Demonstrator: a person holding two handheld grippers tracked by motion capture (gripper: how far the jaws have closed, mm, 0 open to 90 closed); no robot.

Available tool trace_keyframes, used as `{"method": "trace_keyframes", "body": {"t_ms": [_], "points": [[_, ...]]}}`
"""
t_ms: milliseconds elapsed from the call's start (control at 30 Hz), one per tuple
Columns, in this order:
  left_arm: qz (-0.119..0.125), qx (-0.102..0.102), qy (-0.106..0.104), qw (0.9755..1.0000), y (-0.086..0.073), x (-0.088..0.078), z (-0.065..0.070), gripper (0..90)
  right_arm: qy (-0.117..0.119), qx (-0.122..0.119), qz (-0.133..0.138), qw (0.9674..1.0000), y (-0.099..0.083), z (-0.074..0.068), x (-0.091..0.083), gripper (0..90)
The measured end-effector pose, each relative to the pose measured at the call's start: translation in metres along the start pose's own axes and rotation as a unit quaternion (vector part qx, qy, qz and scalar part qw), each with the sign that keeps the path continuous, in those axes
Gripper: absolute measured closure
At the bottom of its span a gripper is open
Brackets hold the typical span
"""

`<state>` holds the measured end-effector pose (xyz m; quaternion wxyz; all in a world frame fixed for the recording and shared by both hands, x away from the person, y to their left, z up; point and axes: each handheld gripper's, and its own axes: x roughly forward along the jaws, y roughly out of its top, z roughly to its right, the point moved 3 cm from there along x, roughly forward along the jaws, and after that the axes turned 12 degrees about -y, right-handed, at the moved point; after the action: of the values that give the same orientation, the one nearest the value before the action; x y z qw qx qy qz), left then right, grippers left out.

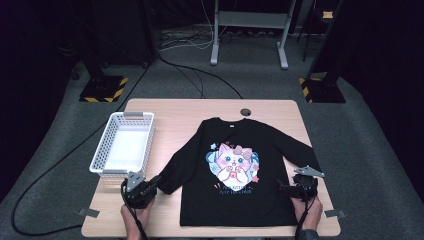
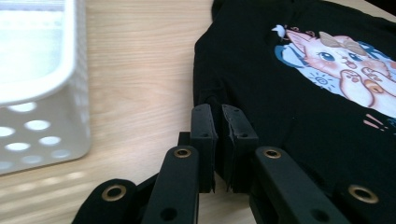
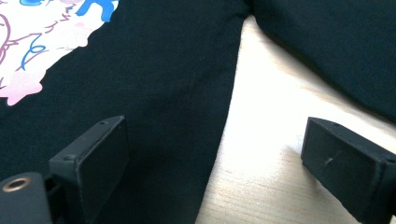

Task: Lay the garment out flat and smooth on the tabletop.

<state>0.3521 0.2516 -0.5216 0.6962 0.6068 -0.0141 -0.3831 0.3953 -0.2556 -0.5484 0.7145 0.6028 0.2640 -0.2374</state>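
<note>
Item: black shirt (image 1: 235,170), flat. Left gripper (image 2: 217,122) pinches sleeve cuff at eight o'clock; right gripper (image 3: 215,154) gapes wide. Next, likely: fold sleeve inward.

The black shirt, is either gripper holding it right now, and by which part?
The left gripper is shut on the black shirt at its sleeve end. The right gripper is open, holding nothing.

Shirt print: the black long-sleeved shirt (image 1: 235,170) carries 2 lines of small lettering under its cartoon cat (image 1: 231,161), too small and blurred to read.
Neck label: a white tag (image 1: 233,126) sits inside the collar, nothing legible on it.
Basket: the white basket (image 1: 102,155) bears no lettering.
</note>
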Motion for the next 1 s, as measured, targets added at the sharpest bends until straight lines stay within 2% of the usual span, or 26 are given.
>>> {"method": "trace_keyframes", "body": {"t_ms": [300, 367, 433, 533, 600, 667, 767, 833, 900, 1000], "points": [[-0.004, -0.015, 0.025, 0.9996, -0.01, -0.009, -0.023, 83.6, 0.0, 0.0, 0.0, 1.0, 0.0, 0.0, 0.0, 6.9], [-0.011, -0.028, 0.031, 0.9991, -0.016, -0.012, -0.031, 80.6, 0.0, 0.0, 0.0, 1.0, 0.0, 0.0, 0.0, 6.9], [-0.017, -0.046, 0.04, 0.998, -0.02, -0.018, -0.04, 71.2, 0.0, 0.0, 0.0, 1.0, 0.0, 0.0, 0.0, 6.9], [-0.025, -0.051, 0.068, 0.9961, -0.023, -0.031, -0.05, 54.4, 0.0, 0.0, 0.0, 1.0, 0.0, 0.0, 0.0, 6.9], [-0.024, -0.063, 0.074, 0.995, -0.026, -0.039, -0.057, 43.7, 0.0, 0.0, 0.0, 1.0, 0.0, 0.0, 0.0, 6.9], [-0.022, -0.07, 0.081, 0.994, -0.029, -0.046, -0.064, 37.3, 0.002, -0.001, 0.0, 1.0, 0.0, 0.001, 0.0, 7.0], [-0.042, -0.075, 0.086, 0.9926, -0.033, -0.049, -0.07, 26.9, 0.003, -0.004, 0.004, 1.0, -0.001, 0.001, -0.003, 6.0], [-0.051, -0.068, 0.092, 0.9921, -0.035, -0.048, -0.07, 24.3, 0.004, -0.004, 0.011, 0.9999, -0.004, 0.005, -0.006, 3.4], [-0.056, -0.061, 0.094, 0.9921, -0.035, -0.047, -0.069, 22.6, 0.007, 0.007, 0.017, 0.9998, -0.008, 0.011, -0.011, 2.8], [-0.063, -0.054, 0.091, 0.9924, -0.034, -0.045, -0.068, 18.4, 0.004, 0.012, 0.014, 0.9998, -0.015, 0.02, -0.016, 2.5]]}}
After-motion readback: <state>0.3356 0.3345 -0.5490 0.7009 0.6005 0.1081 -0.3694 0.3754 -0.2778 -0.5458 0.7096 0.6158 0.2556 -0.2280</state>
